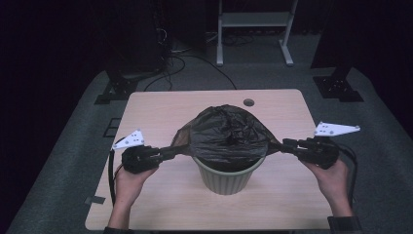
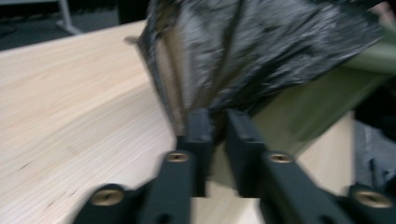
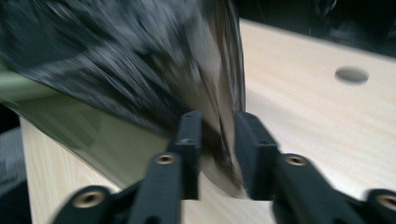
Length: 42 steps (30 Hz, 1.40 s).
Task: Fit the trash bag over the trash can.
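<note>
Near the left edge of the surface (image 1: 146, 109), the left hand-held gripper (image 1: 168, 152) lies level and points inward at the black bag (image 1: 228, 136). In the left gripper view its jaws stand a little apart with a pulled-out fold of the bag (image 2: 261, 51) running between them; whether the pads press on the film I cannot tell. At the middle of the surface, toward the near edge, the green ribbed bin (image 1: 226, 178) stands upright, with the bag draped over its mouth and stretched out to both sides. Near the right edge, the right hand-held gripper (image 1: 287, 145) mirrors the left one, its jaws also slightly apart around a stretched fold of the bag (image 3: 140, 60). A round hole (image 1: 249, 102) sits by the far edge.
</note>
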Available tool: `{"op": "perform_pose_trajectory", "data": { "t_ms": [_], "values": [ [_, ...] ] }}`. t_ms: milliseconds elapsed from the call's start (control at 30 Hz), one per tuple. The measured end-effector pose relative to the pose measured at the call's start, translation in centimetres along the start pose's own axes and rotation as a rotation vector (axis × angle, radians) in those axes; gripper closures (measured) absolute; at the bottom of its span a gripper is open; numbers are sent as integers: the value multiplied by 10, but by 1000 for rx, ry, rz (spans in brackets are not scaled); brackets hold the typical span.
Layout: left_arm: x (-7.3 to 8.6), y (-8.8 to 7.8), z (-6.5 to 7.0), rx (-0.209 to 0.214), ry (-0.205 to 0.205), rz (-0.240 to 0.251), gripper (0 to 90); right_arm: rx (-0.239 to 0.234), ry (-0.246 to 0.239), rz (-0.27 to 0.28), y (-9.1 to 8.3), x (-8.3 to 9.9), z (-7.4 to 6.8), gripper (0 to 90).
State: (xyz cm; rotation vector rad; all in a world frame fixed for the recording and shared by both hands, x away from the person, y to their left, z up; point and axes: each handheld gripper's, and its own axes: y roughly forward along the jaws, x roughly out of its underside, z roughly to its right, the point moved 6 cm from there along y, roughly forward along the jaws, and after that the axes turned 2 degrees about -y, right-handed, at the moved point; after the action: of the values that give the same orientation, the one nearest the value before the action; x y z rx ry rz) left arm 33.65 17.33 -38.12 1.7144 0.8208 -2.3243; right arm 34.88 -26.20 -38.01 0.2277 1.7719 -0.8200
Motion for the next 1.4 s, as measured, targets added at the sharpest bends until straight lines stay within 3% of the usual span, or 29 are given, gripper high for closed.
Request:
{"op": "perform_pose_trajectory", "data": {
  "t_ms": [100, 200, 333, 433, 567, 733, 833, 967, 1133, 1267, 1400],
  "values": [
    [-14, -12, 15, 35, 30, 52, 610, -21, -19, 61, -15, -13, -8, 588],
    [-28, -17, 31, 61, 63, 78, 542, -77, -60, 97, -22, -25, -26, 594],
    [-36, -14, 44, 68, 96, 87, 469, -132, -116, 89, -16, -36, -48, 602],
    [-37, -11, 47, 80, 104, 81, 470, -138, -150, 55, -4, -42, -54, 600],
    [-34, -8, 49, 98, 102, 67, 562, -138, -143, 1, 13, -42, -49, 600],
    [-31, -8, 49, 112, 100, 55, 792, -169, -136, 9, 15, -40, -50, 885],
    [-28, -10, 49, 112, 97, 56, 876, -188, -135, 6, 11, -39, -54, 900],
    [-23, -17, 51, 112, 85, 54, 895, -233, -148, 51, -6, -38, -66, 900],
    [-8, -22, 52, 112, 52, 36, 895, -279, -166, 64, -30, -23, -86, 900],
    [10, -18, 49, 107, 22, -2, 895, -300, -171, 30, -36, -4, -97, 900],
    [25, -8, 43, 103, -3, -44, 895, -288, -155, -25, -26, 14, -94, 900]
  ]
}}
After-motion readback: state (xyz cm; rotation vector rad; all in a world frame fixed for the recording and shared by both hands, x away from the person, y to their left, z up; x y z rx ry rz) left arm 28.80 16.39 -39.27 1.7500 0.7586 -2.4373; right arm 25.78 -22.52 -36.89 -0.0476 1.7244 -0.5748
